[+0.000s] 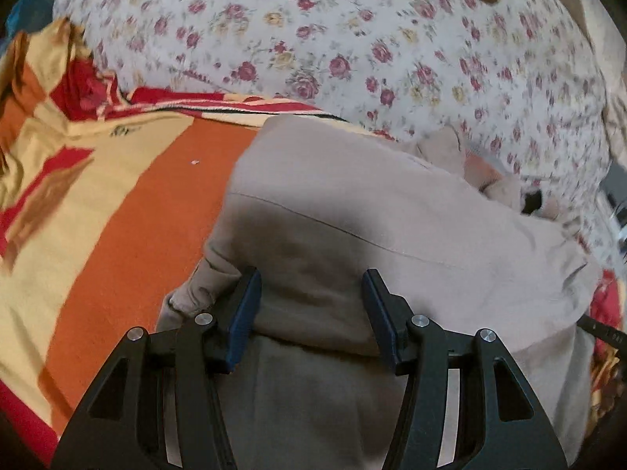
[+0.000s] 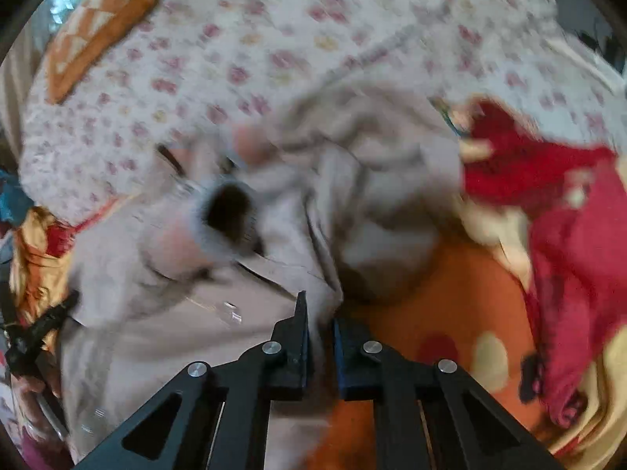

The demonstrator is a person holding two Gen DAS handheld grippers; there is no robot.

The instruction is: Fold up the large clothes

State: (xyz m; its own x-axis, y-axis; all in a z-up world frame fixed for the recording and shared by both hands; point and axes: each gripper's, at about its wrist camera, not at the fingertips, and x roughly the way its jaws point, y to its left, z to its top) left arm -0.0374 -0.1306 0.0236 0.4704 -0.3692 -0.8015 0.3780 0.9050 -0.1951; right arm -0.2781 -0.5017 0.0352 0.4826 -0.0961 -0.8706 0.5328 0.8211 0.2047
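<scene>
A large beige garment (image 1: 352,203) lies folded on an orange, yellow and red blanket (image 1: 129,211). My left gripper (image 1: 311,286) is open, its blue pads apart just above the garment's near fold. In the blurred right wrist view the same beige garment (image 2: 352,196) is bunched, with a dark opening (image 2: 231,211) in it. My right gripper (image 2: 319,313) is shut on a ridge of the beige cloth, which runs up between its fingers.
A white floral sheet (image 1: 352,39) covers the bed behind the garment and also shows in the right wrist view (image 2: 235,58). A red cloth (image 2: 548,203) lies bunched at right. An orange patterned cushion (image 2: 98,27) sits at upper left. The other gripper's black frame (image 2: 35,337) shows at the left edge.
</scene>
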